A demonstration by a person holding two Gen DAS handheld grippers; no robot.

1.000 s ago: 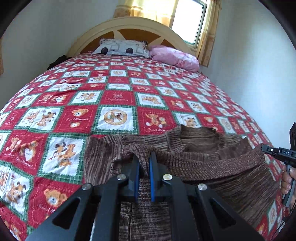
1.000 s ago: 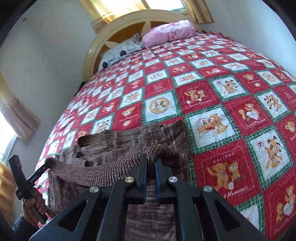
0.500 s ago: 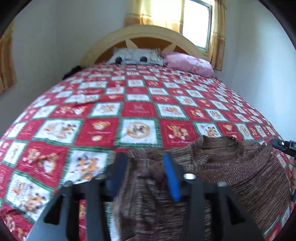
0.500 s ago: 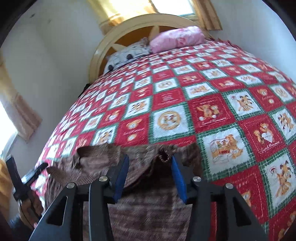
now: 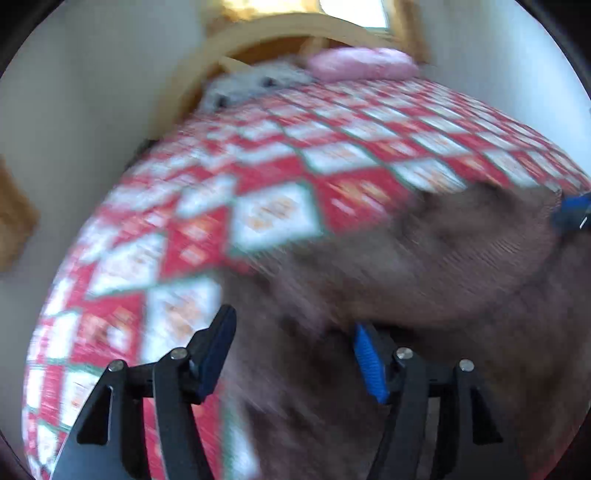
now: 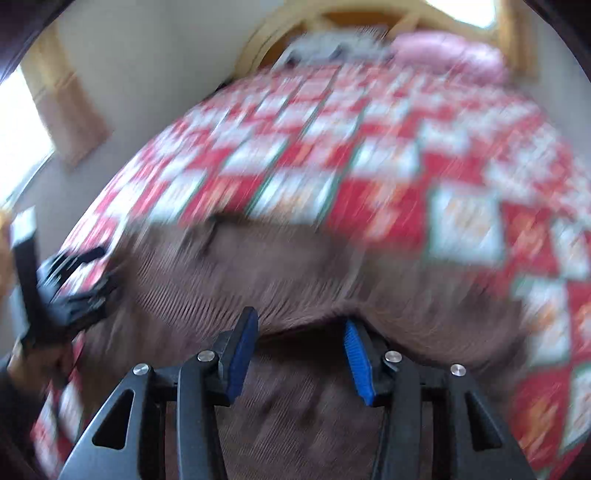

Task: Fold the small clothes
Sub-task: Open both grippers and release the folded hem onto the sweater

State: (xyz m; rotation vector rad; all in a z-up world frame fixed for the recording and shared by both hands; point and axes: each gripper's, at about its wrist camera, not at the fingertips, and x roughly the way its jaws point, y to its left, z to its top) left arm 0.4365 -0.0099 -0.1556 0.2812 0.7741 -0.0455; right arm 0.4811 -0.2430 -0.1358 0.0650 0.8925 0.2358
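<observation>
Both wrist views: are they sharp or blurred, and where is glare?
Left wrist view: quilt and sweater smeared by motion, window blown out. Right wrist view: same smear, glare at window; gripper fingers stay sharp.

Red patchwork bedspread point(image 5: 280, 177), pink pillow point(image 5: 362, 64), wooden headboard point(image 6: 291, 26).

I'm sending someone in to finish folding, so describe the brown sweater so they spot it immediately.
Start at the bed with the red, white and green patchwork quilt. At its near end, away from the pillows, lies the brown sweater: plain ribbed knit, the only dark unpatterned item there.
</observation>
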